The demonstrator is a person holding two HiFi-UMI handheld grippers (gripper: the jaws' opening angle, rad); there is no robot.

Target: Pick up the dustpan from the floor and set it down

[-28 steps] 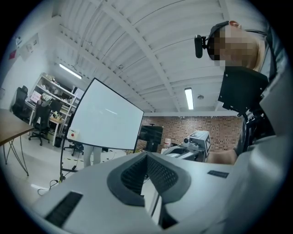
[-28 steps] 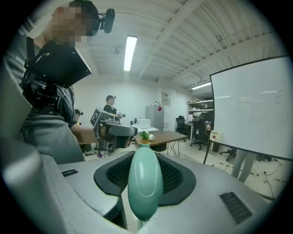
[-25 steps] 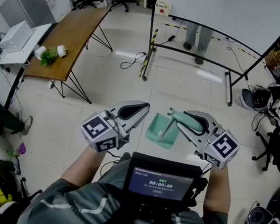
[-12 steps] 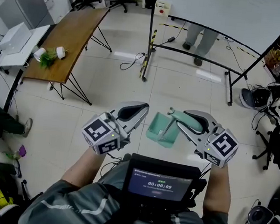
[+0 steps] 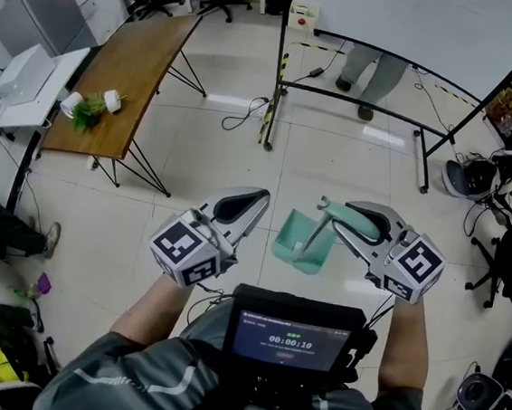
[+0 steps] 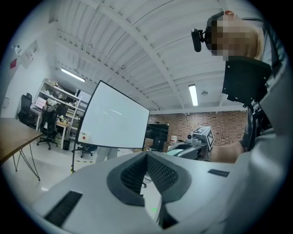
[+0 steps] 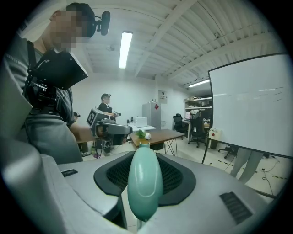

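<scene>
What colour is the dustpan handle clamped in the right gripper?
Pale mint green: the dustpan handle matches the pan. Best in the right gripper view.

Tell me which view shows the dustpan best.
The head view: it shows the whole green dustpan, its pan hanging above the floor, its handle clamped in the right gripper. The right gripper view shows only the handle between the jaws. The left gripper view catches just a green sliver at that gripper.
</scene>
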